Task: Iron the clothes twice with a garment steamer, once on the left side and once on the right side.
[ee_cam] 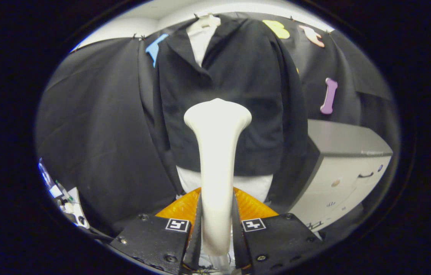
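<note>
Against the booth's black cloth hung a dark jacket [230,95] on a hanger. We had the gripper [217,225] clenched on the steamer [217,152], its head before the jacket's middle (contact unclear); next we judged a left-side pass due.

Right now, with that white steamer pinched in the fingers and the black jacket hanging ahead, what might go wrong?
1. The fingers clamp only the steamer's narrow handle, so the wide head could tilt or slip during a stroke.
2. The head looks centred on the black jacket, so a pass might not clearly cover the left or the right side.
3. The grey cabinet stands close beside the jacket; a right-side stroke might bump it.
</note>
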`<act>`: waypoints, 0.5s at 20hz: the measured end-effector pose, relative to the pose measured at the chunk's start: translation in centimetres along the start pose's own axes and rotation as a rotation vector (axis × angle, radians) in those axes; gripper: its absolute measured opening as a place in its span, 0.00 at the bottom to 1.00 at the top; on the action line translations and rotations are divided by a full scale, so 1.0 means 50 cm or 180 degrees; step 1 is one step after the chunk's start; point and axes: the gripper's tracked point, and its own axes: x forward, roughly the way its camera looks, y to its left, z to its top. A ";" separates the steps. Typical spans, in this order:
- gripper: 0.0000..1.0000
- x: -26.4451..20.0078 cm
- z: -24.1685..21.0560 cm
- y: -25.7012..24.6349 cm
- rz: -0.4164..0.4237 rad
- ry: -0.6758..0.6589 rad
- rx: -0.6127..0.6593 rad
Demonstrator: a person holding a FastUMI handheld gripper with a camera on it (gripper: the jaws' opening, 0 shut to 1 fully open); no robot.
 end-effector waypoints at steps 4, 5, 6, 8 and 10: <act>0.37 -0.011 0.206 0.077 0.0219 -0.0837 -0.0102; 0.37 -0.009 0.252 0.094 0.0287 -0.1037 -0.0132; 0.37 -0.009 0.296 0.113 0.0344 -0.1216 -0.0155; 0.37 -0.010 0.372 0.152 0.0460 -0.1511 -0.0219; 0.37 -0.013 0.429 0.193 0.0556 -0.1753 -0.0274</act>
